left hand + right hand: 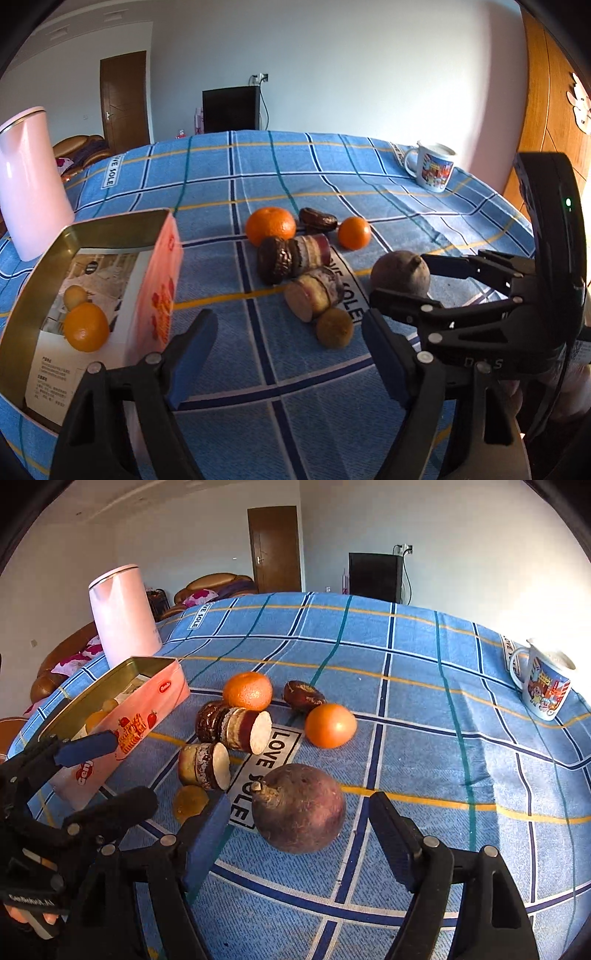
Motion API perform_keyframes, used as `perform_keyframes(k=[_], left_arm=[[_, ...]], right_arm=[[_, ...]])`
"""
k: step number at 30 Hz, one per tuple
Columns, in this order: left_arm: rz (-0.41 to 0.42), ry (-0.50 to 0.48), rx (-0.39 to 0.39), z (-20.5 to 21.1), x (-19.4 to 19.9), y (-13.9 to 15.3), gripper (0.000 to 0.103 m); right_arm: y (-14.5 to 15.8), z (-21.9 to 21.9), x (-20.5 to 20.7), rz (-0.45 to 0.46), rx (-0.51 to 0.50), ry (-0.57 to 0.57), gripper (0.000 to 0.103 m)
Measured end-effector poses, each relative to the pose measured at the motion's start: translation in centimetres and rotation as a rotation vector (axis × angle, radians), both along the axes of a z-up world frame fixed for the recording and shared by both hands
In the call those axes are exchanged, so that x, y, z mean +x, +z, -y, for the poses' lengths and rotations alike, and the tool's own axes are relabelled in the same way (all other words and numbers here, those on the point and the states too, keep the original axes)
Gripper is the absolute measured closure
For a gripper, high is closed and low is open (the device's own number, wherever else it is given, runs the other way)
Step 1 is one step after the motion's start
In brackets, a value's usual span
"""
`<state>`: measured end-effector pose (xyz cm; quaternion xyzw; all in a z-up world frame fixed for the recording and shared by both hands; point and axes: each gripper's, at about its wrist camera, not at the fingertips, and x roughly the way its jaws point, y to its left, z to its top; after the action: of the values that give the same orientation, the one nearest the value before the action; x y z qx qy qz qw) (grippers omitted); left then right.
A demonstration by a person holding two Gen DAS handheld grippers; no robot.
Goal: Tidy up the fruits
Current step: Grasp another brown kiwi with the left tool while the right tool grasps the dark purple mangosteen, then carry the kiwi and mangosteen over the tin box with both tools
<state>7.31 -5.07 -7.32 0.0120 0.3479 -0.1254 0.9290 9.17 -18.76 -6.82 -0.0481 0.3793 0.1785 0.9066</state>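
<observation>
While the blue checked tablecloth point(424, 686) fills most of both views, its far edge curves across the upper part of each frame and its right side drops away just past the printed mug point(543, 686), which stands alone near that edge at the right of the right wrist view; between the mug and the fruit lies a wide bare stretch of cloth, and more bare cloth runs behind the fruit toward the far edge. At the left of the frames the open pink tin point(155, 280) sits close to the cloth's left edge, with a tall white jug point(29, 184) just behind it; inside the tin, on printed paper, lie an orange point(86, 326) and a small pale fruit point(75, 295) beside it. On the cloth to the right of the tin the loose pieces cluster near the middle: a large orange point(248, 691), a smaller orange point(330, 725), a dark date-like fruit point(303, 696), a dark round fruit point(207, 716) touching a cut cane piece point(245, 730), a second cane piece point(205, 766) below it, a small brownish-yellow fruit point(190, 802) and, nearest the lens, a big purple-brown round root point(299, 806). The left gripper point(291, 350) hovers with jaws apart and nothing between them, low in its view just right of the tin's near corner. The right gripper point(299, 840) likewise stands apart, its fingers either side of the purple-brown root without pressing on it
</observation>
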Motion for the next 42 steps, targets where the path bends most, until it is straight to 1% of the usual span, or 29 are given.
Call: perform_keyframes(k=[1, 2, 3, 4, 5, 8, 9, 11, 12, 14, 18, 20, 29, 34, 38, 42], left_arm=[[-0.002, -0.010, 0.004, 0.3, 0.0, -0.1, 0.026], [-0.017, -0.022, -0.006, 0.4, 0.1, -0.2, 0.031], [-0.035, -0.033, -0.015, 0.5, 0.2, -0.3, 0.037], [-0.047, -0.039, -0.018, 0.6, 0.3, -0.4, 0.040], [-0.048, -0.042, -0.014, 0.8, 0.2, -0.5, 0.045], [-0.055, -0.055, -0.001, 1.4, 0.1, -0.8, 0.050], [-0.061, -0.064, 0.003, 1.7, 0.2, -0.9, 0.055], [-0.075, -0.079, 0.015, 2.2, 0.4, -1.1, 0.060], [-0.084, -0.089, 0.021, 2.5, 0.5, -1.3, 0.067], [-0.113, -0.106, 0.035, 3.0, 1.0, -1.8, 0.075], [-0.124, -0.095, -0.006, 2.6, 1.7, -1.8, 0.076], [-0.113, -0.089, -0.018, 2.4, 1.4, -1.7, 0.076], [0.018, -0.059, -0.039, 1.5, -0.2, -0.4, 0.076], [0.087, -0.021, -0.057, 0.5, -1.0, 0.3, 0.076], [0.124, 0.001, -0.065, 0.0, -1.3, 0.6, 0.076], [0.155, 0.021, -0.050, -0.3, -1.7, 0.8, 0.076]], right_arm=[[-0.2, 0.1, 0.1, -0.011, 0.004, 0.001, 0.039], [-0.3, 0.0, 0.1, -0.021, 0.011, 0.008, 0.050], [-0.4, 0.1, 0.1, -0.019, 0.018, 0.009, 0.050], [-0.4, 0.2, -0.1, -0.014, 0.020, 0.008, 0.050], [-0.5, 0.3, -0.4, -0.007, 0.025, 0.008, 0.050], [-0.1, 1.1, -0.8, 0.032, 0.052, -0.020, 0.050], [0.0, 1.3, -0.9, 0.036, 0.062, -0.026, 0.050], [0.1, 1.4, -0.9, 0.037, 0.076, -0.028, 0.050], [0.1, 1.4, -0.8, 0.037, 0.078, -0.029, 0.050], [0.2, 1.4, -0.9, 0.041, 0.080, -0.028, 0.050], [0.3, 1.6, -0.9, 0.053, 0.087, -0.030, 0.050], [0.4, 1.8, -1.1, 0.066, 0.095, -0.030, 0.050], [1.2, 1.9, -2.3, 0.143, 0.116, -0.017, 0.050], [1.5, 1.9, -2.8, 0.181, 0.117, -0.020, 0.050], [1.7, 2.0, -3.2, 0.203, 0.122, -0.026, 0.050], [1.9, 2.2, -3.6, 0.232, 0.127, -0.028, 0.050]])
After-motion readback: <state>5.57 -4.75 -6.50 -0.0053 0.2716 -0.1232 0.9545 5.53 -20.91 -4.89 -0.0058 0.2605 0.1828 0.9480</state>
